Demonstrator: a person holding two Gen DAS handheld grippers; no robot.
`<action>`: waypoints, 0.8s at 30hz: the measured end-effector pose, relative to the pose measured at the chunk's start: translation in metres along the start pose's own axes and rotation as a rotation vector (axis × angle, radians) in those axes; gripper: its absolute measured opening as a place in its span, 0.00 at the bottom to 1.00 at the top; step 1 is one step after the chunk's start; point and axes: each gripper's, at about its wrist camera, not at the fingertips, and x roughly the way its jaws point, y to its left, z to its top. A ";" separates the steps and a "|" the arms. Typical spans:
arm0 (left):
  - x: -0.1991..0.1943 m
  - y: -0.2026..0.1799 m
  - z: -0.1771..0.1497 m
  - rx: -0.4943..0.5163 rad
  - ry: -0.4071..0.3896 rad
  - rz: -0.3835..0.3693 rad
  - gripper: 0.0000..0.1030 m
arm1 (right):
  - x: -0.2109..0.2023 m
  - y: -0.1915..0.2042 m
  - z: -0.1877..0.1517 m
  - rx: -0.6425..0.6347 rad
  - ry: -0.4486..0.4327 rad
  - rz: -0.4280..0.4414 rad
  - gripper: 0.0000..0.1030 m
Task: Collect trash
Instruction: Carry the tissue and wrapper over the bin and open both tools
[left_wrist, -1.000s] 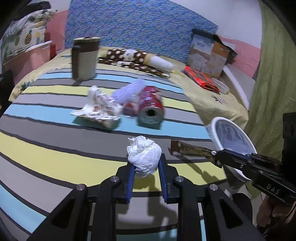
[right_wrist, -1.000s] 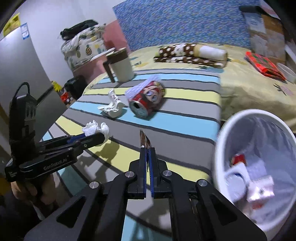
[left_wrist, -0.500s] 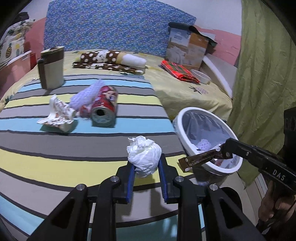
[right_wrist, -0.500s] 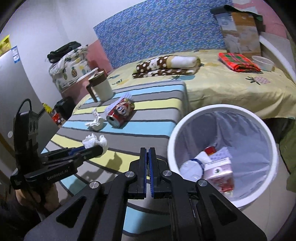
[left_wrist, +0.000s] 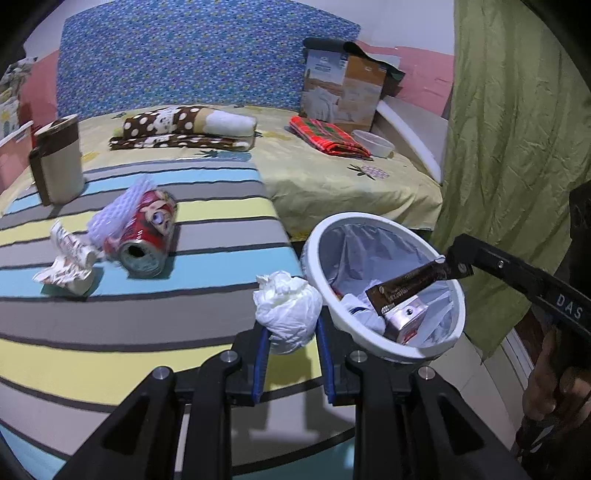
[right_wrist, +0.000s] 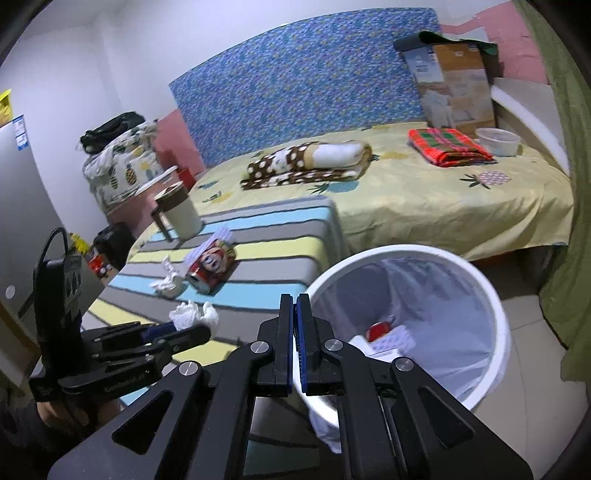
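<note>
With my left jaws clamped on a crumpled tissue beside the white bin and my right jaws clamped on a brown wrapper above it, I judge the job about half done, because a crushed can, a foam net and a crumpled paper cup are not yet collected from the counter, well apart from the bin.

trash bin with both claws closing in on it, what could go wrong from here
The brown wrapper in the right claw hangs over the white trash bin, but near its rim, so it might drop outside. The crumpled tissue in the left claw is short of the rim; releasing now would likely miss. The claws could also collide.
</note>
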 end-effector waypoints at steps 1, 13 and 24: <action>0.002 -0.003 0.002 0.007 0.000 -0.006 0.24 | -0.001 -0.003 0.000 0.006 -0.004 -0.007 0.04; 0.033 -0.035 0.015 0.073 0.027 -0.080 0.24 | -0.001 -0.035 0.000 0.066 -0.017 -0.058 0.04; 0.068 -0.055 0.016 0.122 0.082 -0.118 0.26 | 0.009 -0.059 -0.004 0.126 0.015 -0.045 0.04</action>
